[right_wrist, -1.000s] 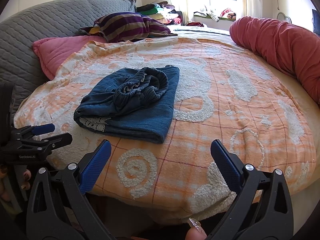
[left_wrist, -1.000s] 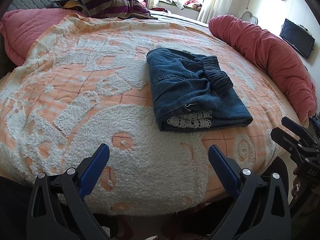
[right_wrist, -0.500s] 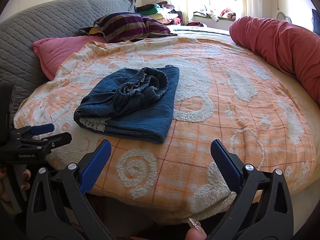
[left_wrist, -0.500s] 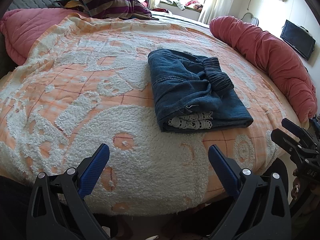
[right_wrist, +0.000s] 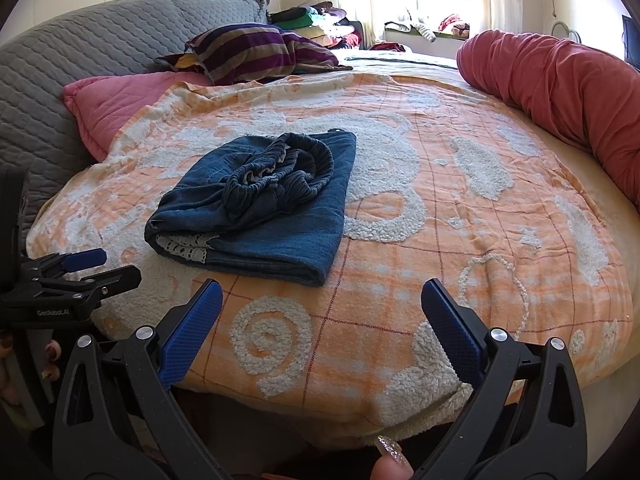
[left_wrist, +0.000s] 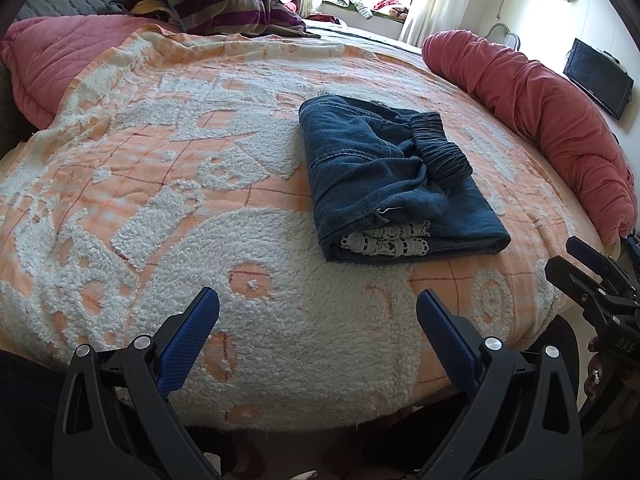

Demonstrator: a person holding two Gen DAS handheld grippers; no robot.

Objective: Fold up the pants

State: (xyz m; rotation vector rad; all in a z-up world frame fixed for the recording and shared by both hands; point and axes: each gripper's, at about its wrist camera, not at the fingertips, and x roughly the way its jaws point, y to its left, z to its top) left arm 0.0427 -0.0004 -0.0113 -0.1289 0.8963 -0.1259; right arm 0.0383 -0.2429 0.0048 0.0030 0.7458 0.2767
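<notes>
You held the left gripper (left_wrist: 318, 312) and right gripper (right_wrist: 322, 306) released, empty, at the bed's (left_wrist: 280, 360) 6 o'clock edge, apparently because the folded pants (left_wrist: 384, 180) lay finished mid-blanket, toward 1 o'clock.

The left gripper (left_wrist: 318, 312) hangs over the near edge of an orange and white blanket (left_wrist: 168, 184), its blue-padded fingers (left_wrist: 188, 340) spread wide with nothing between them. Ahead of it and a little to the right lie the folded pants (left_wrist: 384, 176), dark denim, with white lace showing at the nearer end and a gathered waistband on top. Far right, the right gripper (left_wrist: 592, 276) appears side-on, apparently parted. A red bolster (left_wrist: 540, 120) lies beyond.
</notes>
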